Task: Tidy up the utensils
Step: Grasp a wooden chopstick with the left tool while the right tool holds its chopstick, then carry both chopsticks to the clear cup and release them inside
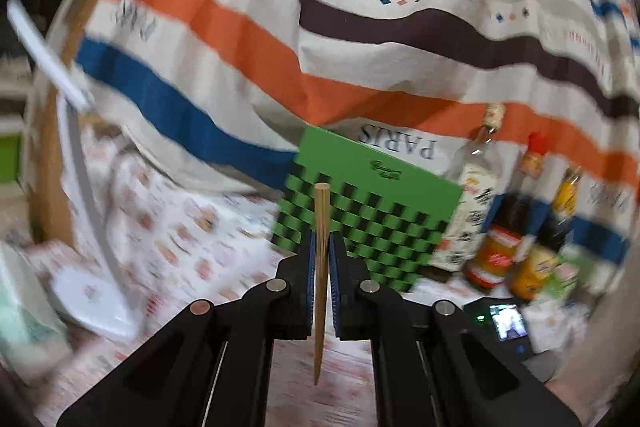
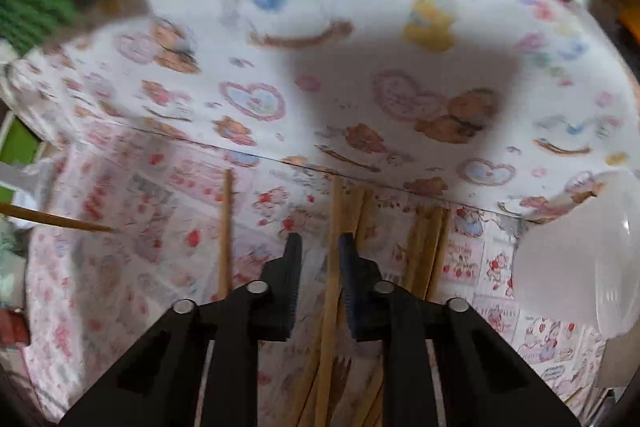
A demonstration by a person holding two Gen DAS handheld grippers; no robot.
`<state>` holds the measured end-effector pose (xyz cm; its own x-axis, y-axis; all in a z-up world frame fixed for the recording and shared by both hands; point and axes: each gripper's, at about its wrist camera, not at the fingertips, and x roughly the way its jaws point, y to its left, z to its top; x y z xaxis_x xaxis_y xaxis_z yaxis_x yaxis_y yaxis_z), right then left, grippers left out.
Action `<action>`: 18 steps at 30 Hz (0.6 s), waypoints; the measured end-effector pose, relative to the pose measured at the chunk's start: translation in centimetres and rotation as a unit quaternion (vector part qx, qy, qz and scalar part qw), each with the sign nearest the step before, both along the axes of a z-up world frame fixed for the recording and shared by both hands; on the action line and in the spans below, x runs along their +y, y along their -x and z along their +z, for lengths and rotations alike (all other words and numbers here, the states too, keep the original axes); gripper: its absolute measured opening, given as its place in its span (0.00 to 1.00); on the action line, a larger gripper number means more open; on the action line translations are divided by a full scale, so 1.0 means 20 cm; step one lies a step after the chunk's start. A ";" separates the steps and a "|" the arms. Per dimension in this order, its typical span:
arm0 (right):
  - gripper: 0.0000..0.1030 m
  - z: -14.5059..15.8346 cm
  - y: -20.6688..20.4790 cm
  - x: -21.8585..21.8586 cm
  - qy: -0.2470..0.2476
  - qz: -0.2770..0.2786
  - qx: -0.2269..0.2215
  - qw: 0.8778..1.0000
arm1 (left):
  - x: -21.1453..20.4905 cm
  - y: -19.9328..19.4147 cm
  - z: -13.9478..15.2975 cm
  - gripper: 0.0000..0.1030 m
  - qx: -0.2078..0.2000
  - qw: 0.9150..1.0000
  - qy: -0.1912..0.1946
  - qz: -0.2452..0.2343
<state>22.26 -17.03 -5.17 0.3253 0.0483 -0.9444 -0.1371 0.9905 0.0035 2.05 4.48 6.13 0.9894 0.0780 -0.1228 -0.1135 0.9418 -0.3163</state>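
My left gripper [image 1: 319, 239] is shut on a wooden chopstick [image 1: 320, 267], held upright between its blue pads above the patterned table, blunt end up and pointed tip down. My right gripper [image 2: 320, 241] is open low over the table. Several wooden chopsticks [image 2: 426, 251] lie on the cloth beneath and beside it; one chopstick [image 2: 333, 267] runs lengthwise between its fingers, not gripped. A single chopstick [image 2: 225, 231] lies apart to the left. The pointed tip of another chopstick [image 2: 56, 219] enters from the left edge.
A green checkered box [image 1: 372, 203] and several sauce bottles [image 1: 500, 247] stand at the back against a striped cloth [image 1: 280, 39]. A white lamp [image 1: 92, 291] stands left. A white bowl [image 2: 580, 259] sits at the right. A small lit screen [image 1: 506, 321] lies near the bottles.
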 end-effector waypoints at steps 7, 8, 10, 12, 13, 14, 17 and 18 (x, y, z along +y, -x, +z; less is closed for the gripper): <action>0.13 -0.07 -0.06 0.00 0.053 -0.008 -0.009 0.999 | -0.05 0.03 0.03 0.05 -0.011 1.000 -0.025 0.000; 0.09 -0.07 -0.06 0.00 0.052 -0.008 -0.010 0.999 | -0.05 0.02 0.02 0.05 -0.009 1.000 -0.025 -0.001; 0.08 -0.06 -0.05 0.00 0.044 -0.007 -0.017 0.999 | -0.06 0.01 0.02 0.05 -0.004 1.000 -0.028 0.001; 0.08 0.01 -0.01 -0.02 0.037 -0.004 -0.038 0.999 | -0.06 0.01 0.01 0.05 -0.002 0.999 -0.034 0.005; 0.08 0.05 0.02 -0.03 0.026 -0.004 -0.053 0.998 | -0.07 0.00 0.01 0.05 -0.002 0.999 -0.035 0.004; 0.08 0.12 0.06 -0.05 0.005 -0.003 -0.072 0.997 | -0.07 0.00 0.01 0.05 -0.001 0.999 -0.035 0.001; 0.08 0.31 0.18 -0.11 -0.043 0.001 -0.128 0.991 | -0.11 0.02 0.05 0.05 0.014 0.998 -0.059 0.022; 0.08 0.40 0.24 -0.14 -0.060 0.001 -0.162 0.985 | -0.12 0.03 0.06 0.05 0.014 0.997 -0.064 0.027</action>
<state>17.37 -19.80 2.85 0.6092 0.1544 -0.7778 -0.1523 0.9854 0.0763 1.41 2.09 7.40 0.9798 0.1471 -0.1359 -0.1714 0.9667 -0.1898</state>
